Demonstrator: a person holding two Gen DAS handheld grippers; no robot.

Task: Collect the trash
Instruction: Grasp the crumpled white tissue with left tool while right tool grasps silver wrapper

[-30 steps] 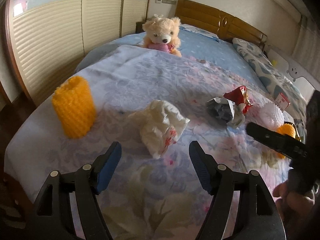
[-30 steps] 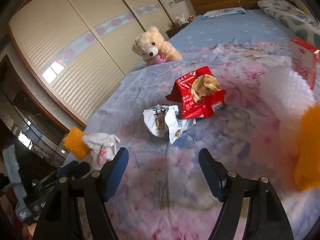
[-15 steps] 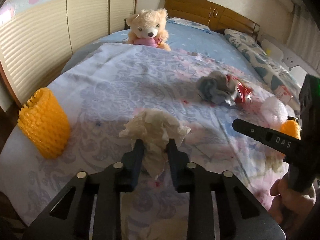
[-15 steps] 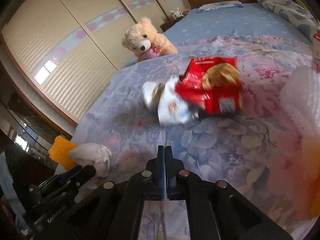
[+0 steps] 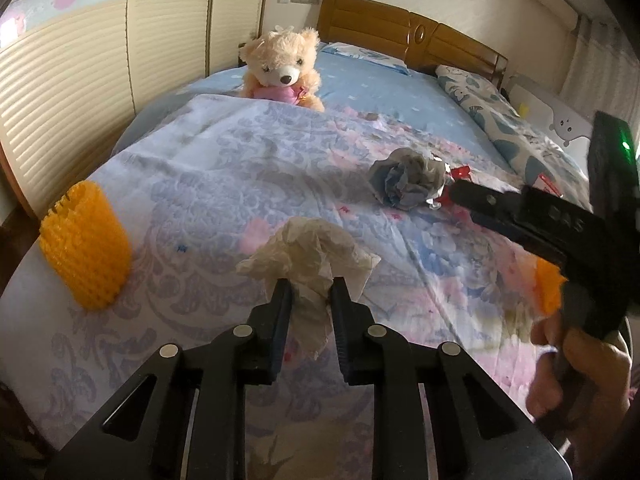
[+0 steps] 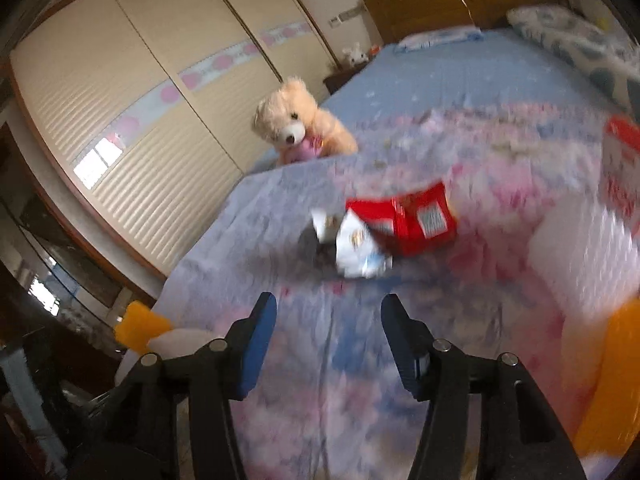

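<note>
Pinching the crumpled tissue (image 5: 308,252) at its near tail, the left gripper (image 5: 310,300) grasps light, soft, compressible paper, while the empty right gripper (image 6: 328,320) is opening short of the red snack wrapper (image 6: 412,218).

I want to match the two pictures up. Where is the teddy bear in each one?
Left wrist view: the teddy bear sits top centre, at the far edge of the flowery blanket.
Right wrist view: the teddy bear sits upper left of centre, in front of the cream wardrobe doors.
Shared landmark: the brown wooden headboard at the far end of the bed.
</note>
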